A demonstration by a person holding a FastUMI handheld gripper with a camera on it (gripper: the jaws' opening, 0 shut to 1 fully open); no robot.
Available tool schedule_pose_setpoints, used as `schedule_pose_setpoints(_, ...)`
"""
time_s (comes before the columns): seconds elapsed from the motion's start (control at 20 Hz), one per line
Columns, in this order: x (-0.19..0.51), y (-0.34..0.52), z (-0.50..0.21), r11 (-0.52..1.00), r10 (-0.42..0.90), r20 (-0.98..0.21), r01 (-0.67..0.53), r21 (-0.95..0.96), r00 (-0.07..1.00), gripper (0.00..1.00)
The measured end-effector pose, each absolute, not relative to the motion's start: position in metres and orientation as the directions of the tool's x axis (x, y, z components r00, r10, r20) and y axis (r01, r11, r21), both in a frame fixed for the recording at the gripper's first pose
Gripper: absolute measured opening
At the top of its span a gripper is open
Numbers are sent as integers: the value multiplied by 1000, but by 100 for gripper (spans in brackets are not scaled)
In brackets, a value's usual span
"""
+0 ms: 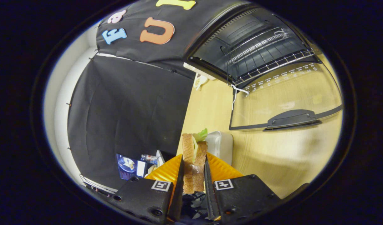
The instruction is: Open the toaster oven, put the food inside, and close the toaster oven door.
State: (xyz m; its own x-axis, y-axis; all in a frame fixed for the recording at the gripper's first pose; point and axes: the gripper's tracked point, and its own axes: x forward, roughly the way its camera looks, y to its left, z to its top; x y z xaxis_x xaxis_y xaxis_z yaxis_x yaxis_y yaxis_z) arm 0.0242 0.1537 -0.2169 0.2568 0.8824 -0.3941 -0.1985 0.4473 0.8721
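Clamping the sandwich (194, 165), your gripper (194, 175) has both fingers pressed on its toasted bread slices, green lettuce poking out at the far end. Its long axis runs straight ahead along the fingers. Well beyond it stands the toaster oven (254, 47), door (285, 103) dropped open, wire rack (273, 62) bare inside.

claw (193, 175): clamped on sandwich (194, 156) | toaster oven (251, 47): beyond, door (285, 103) open
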Motion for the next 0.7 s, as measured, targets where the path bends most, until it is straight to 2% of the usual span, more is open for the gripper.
schedule_pose_setpoints(0.15, 44, 142, -221, 477, 851, -400, -179, 861, 341, 37)
schedule_pose_setpoints(0.35, 63, 131, -218, 436, 841, -362, -108, 893, 402, 37)
schedule_pose_setpoints(0.5, 94, 110, -208, 365, 783, -280, -45, 930, 555, 37)
schedule_pose_setpoints(0.7, 135, 65, -193, 319, 610, -187, -23, 947, 770, 37)
